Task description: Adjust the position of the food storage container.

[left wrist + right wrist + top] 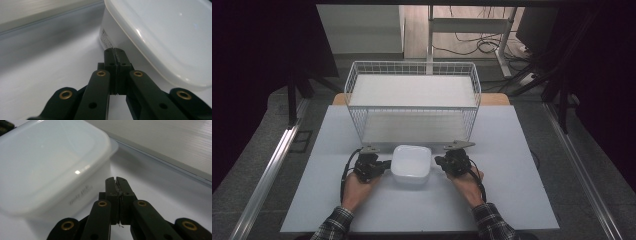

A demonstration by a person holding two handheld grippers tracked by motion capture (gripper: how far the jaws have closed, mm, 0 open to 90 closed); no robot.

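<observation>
box: white lidded plastic box (411,165) on table (512,200), near the wire basket (412,100).
my left claw (385,163): pressed together, empty, at its left side.
my right claw (438,161): pressed together, empty, at its right side.
handling: likely light, stiff, slippery; i'd take it under the lid rim.

Plaid sleeves (333,222) cover both forearms; each black hand-held gripper (371,165) has brass-ringed holes, a grey plate, a black cable.

High view looks down and forward over the whole table (512,200). The 2 gripper views sit low and close, sharing the white lidded container (162,37) between them.
</observation>
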